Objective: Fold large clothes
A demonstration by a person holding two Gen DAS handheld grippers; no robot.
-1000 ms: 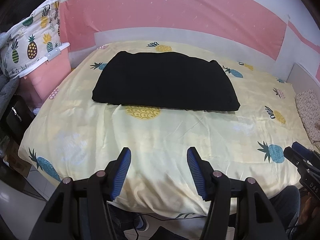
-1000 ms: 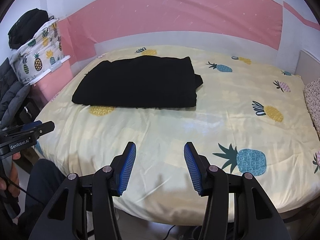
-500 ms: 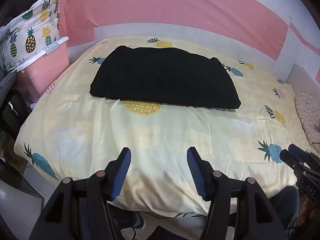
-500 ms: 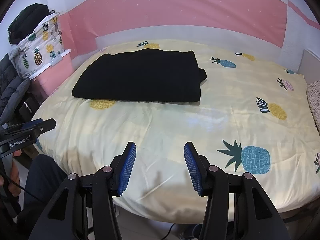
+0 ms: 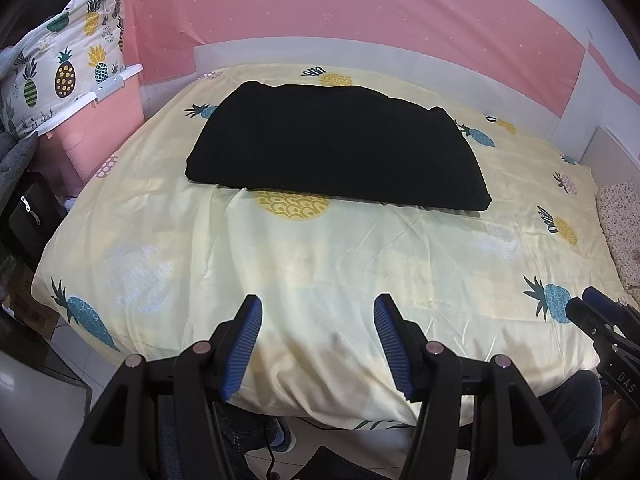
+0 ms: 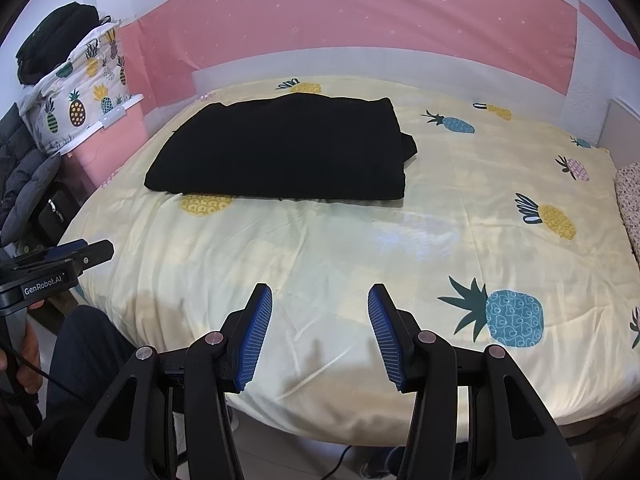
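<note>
In the left wrist view, the upper left holds a pineapple-print bag (image 5: 68,76) sitting on a pink storage box (image 5: 100,136); to its right, in the upper centre, the black garment (image 5: 336,148) lies folded flat on the yellow pineapple bedsheet (image 5: 320,264), its near edge covering the top of a yellow pineapple print; at the bottom centre the left gripper (image 5: 318,340) hangs over the near edge of the bed with its blue-padded fingers spread wide and nothing between them; at the lower right edge the right gripper (image 5: 600,320) pokes in, its body marked "DAS", the rest of the word cut off.

In the right wrist view, the lower left shows the left gripper (image 6: 80,254) from the side, its label reading "GenRobot.AI"; whether its fingers are parted cannot be told from this angle; the garment (image 6: 284,152) sits in the upper centre-left of the frame, well apart from both tools; at the bottom centre the right gripper (image 6: 320,328) has its fingers spread, empty, above the sheet (image 6: 400,248); a large blue pineapple print lies just to its right.
</note>
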